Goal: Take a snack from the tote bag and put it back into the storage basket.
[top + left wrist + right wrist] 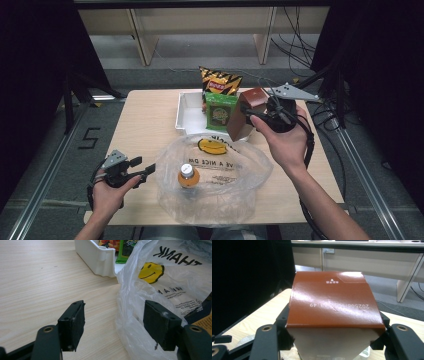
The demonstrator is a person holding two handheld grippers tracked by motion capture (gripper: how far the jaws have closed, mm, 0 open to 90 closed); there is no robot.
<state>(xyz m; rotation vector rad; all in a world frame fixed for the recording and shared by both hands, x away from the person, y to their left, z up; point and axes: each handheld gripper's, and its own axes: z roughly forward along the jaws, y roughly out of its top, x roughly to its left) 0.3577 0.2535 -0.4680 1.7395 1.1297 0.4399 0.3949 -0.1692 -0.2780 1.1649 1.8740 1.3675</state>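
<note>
Right hand-held gripper point(250, 116) is up off the surface point(145, 125) at the far right, pinching a brown carton point(246, 113) between its jaws; in the right gripper view the carton point(332, 302) sits squarely between the two black jaws, glossy top showing a printed date. It hangs tilted just in front of the white tray point(186, 112), which holds a green snack packet point(220, 111) and a yellow-and-black chip bag point(220, 80) at its far side. Near centre lies a clear plastic bag point(215, 175) with a smiley face, and inside it an orange bottle with a white cap point(188, 175), probably upright, though the plastic blurs it. Left hand-held gripper point(148, 170) sits low at the near left, jaws spread and holding nothing, with the bag's edge point(130, 322) lying between them and up against the right jaw
</note>
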